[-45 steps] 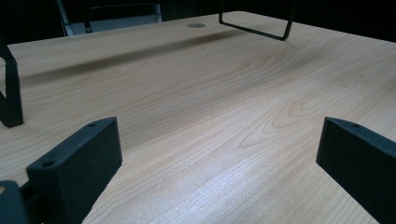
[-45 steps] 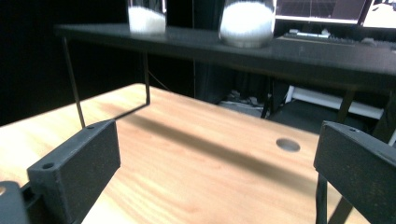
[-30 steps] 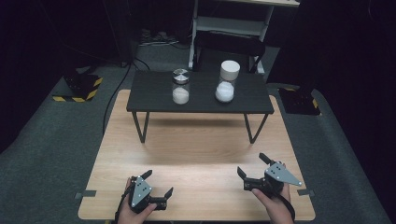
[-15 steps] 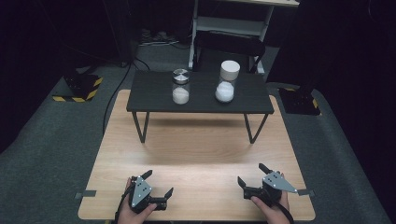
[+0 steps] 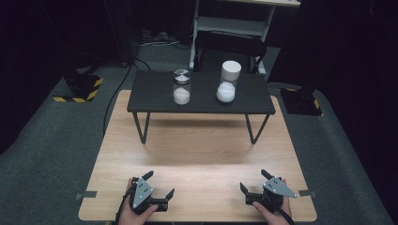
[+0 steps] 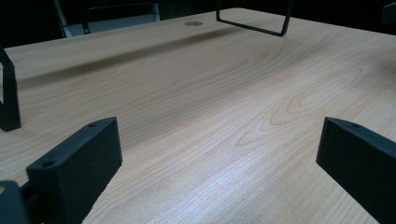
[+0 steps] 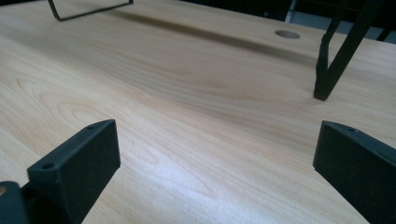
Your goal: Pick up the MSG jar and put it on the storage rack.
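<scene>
Two clear jars stand on a small black raised table [image 5: 155, 96] at the far side. The left jar [image 5: 181, 86] has a silver lid and white powder in its bottom. The right jar [image 5: 227, 82] has a white lid and also holds white contents. My left gripper [image 5: 159, 183] rests open low on the wooden table [image 5: 202, 154] at the near left, nothing between its jaws. My right gripper [image 5: 253, 180] rests open at the near right, also empty. In the left gripper view my left gripper [image 6: 219, 154] faces bare wood, as does my right gripper [image 7: 217, 151] in the right gripper view.
The black table's thin metal legs [image 5: 141, 126] stand on the wood; one leg [image 7: 336, 60] rises ahead of the right gripper. A cable hole [image 7: 287, 34] sits in the wood. A metal shelf frame [image 5: 230, 28] stands behind, grey carpet around.
The right gripper has drawn back slightly toward the near edge and settled lower. The left gripper has stayed put.
</scene>
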`<control>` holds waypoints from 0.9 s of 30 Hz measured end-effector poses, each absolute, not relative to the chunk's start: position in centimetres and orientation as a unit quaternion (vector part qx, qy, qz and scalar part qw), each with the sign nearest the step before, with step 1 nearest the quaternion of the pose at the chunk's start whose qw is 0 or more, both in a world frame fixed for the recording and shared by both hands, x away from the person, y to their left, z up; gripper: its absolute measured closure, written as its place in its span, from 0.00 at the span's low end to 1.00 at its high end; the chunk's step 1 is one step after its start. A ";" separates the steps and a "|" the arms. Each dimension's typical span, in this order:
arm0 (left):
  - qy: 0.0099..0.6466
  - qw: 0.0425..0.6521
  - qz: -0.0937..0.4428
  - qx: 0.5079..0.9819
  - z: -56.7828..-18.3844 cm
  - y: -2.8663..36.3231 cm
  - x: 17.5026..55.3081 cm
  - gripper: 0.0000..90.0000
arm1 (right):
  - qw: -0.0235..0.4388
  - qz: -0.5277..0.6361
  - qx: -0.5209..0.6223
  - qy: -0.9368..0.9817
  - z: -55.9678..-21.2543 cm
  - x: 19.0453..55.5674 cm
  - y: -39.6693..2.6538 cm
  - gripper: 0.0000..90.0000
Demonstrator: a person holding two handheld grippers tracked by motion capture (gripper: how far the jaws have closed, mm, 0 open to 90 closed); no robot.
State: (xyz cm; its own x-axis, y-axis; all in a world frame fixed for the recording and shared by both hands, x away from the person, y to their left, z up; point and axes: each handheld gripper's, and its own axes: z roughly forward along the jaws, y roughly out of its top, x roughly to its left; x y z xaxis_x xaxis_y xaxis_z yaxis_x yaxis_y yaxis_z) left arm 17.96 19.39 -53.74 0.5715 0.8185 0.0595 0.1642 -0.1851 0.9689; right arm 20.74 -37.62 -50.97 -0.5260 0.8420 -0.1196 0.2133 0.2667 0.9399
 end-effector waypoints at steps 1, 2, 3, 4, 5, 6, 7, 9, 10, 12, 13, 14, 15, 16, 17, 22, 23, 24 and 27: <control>0.347 0.535 0.306 0.707 -53.7 19.4 18.0 0.01 | 0.322 0.484 0.364 0.728 -51.0 20.8 -37.7 0.00; 0.346 0.534 0.306 0.708 -53.7 19.4 18.0 0.01 | 0.321 0.482 0.366 0.728 -51.0 20.8 -37.7 0.00; 0.346 0.533 0.306 0.708 -53.7 19.4 18.0 0.01 | 0.321 0.480 0.368 0.728 -51.0 20.8 -37.7 0.00; 0.346 0.534 0.306 0.708 -53.7 19.4 18.0 0.01 | 0.321 0.479 0.370 0.729 -51.0 20.7 -37.8 0.00; 0.346 0.533 0.306 0.709 -53.7 19.4 18.0 0.01 | 0.320 0.479 0.371 0.729 -51.0 20.7 -37.8 0.00; 0.347 0.534 0.305 0.708 -53.7 19.4 18.0 0.01 | 0.320 0.477 0.372 0.730 -51.0 20.7 -37.9 0.00; 0.347 0.534 0.304 0.708 -53.7 19.4 18.0 0.01 | 0.319 0.475 0.373 0.730 -51.0 20.8 -37.9 0.00; 0.347 0.535 0.302 0.709 -53.7 19.4 18.1 0.01 | 0.317 0.473 0.373 0.732 -51.0 20.8 -38.0 0.00; 0.346 0.535 0.302 0.709 -53.7 19.4 18.1 0.01 | 0.318 0.472 0.374 0.732 -51.0 20.8 -38.0 0.00; 0.347 0.535 0.302 0.709 -53.6 19.5 18.1 0.01 | 0.318 0.471 0.375 0.732 -50.9 20.8 -38.0 0.00; 0.347 0.535 0.302 0.709 -53.7 19.5 18.1 0.01 | 0.317 0.471 0.375 0.733 -50.9 20.8 -38.0 0.00; 0.347 0.535 0.302 0.708 -53.7 19.4 18.1 0.01 | 0.317 0.470 0.376 0.733 -50.9 20.8 -37.9 0.00; 0.347 0.535 0.302 0.709 -53.7 19.4 18.1 0.01 | 0.317 0.470 0.376 0.733 -50.9 20.8 -37.9 0.00; 0.349 0.534 0.301 0.709 -53.6 19.4 18.1 0.01 | 0.316 0.470 0.377 0.733 -50.9 20.8 -37.9 0.00; 0.351 0.534 0.299 0.709 -53.6 19.4 18.2 0.01 | 0.317 0.470 0.376 0.733 -50.9 20.8 -38.0 0.00; 0.341 0.529 0.300 0.717 -53.4 19.1 18.3 0.01 | 0.314 0.474 0.371 0.734 -50.9 20.9 -38.2 0.00; 0.338 0.527 0.303 0.719 -53.4 19.1 18.3 0.01 | 0.313 0.474 0.371 0.735 -50.9 20.9 -38.2 0.00; 0.336 0.526 0.305 0.719 -53.4 19.0 18.2 0.01 | 0.312 0.474 0.370 0.736 -50.9 20.9 -38.2 0.00; 0.336 0.526 0.309 0.718 -53.5 18.9 18.1 0.01 | 0.315 0.472 0.368 0.737 -50.9 20.9 -38.1 0.00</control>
